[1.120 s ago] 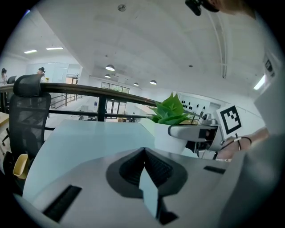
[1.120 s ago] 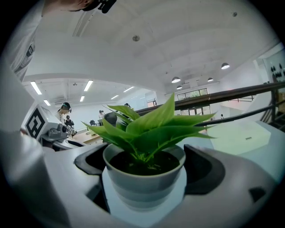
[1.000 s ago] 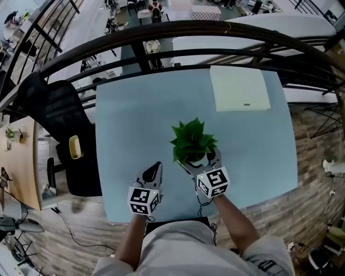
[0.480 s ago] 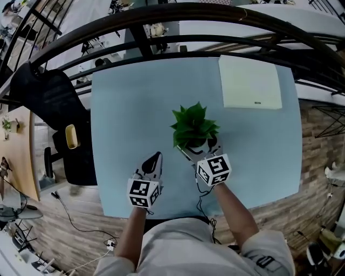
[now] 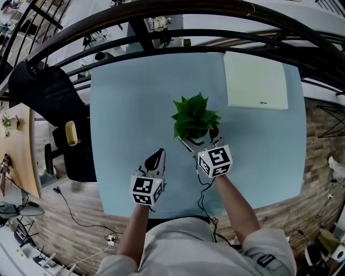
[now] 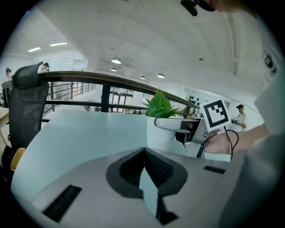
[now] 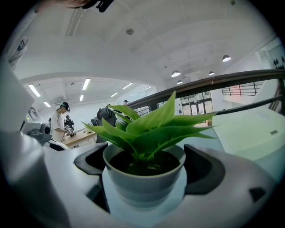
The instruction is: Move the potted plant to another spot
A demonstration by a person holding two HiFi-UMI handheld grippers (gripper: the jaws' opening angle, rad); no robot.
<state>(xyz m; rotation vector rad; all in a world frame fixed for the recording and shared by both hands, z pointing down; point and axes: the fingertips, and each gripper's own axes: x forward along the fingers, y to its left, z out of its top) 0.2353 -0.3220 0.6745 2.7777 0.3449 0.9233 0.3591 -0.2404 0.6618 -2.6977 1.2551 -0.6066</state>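
A small green plant [image 5: 195, 114] in a white pot [image 5: 197, 138] stands near the middle of the light blue table [image 5: 124, 108]. My right gripper [image 5: 200, 141] is shut on the pot, one jaw on each side of it. In the right gripper view the pot [image 7: 143, 180] fills the space between the jaws, with the leaves [image 7: 153, 127] spreading above. I cannot tell whether the pot is off the table. My left gripper [image 5: 157, 158] is shut and empty, to the left of the plant. In the left gripper view the pot [image 6: 159, 133] shows ahead to the right.
A pale flat pad [image 5: 255, 81] lies at the table's far right corner. A dark curved railing [image 5: 161, 13] runs beyond the far edge. A black office chair [image 5: 48, 99] stands at the left, with a yellow object [image 5: 70, 133] beside it.
My right gripper and the plant have moved away from me, toward the far side of the table. The left gripper has stayed about where it was.
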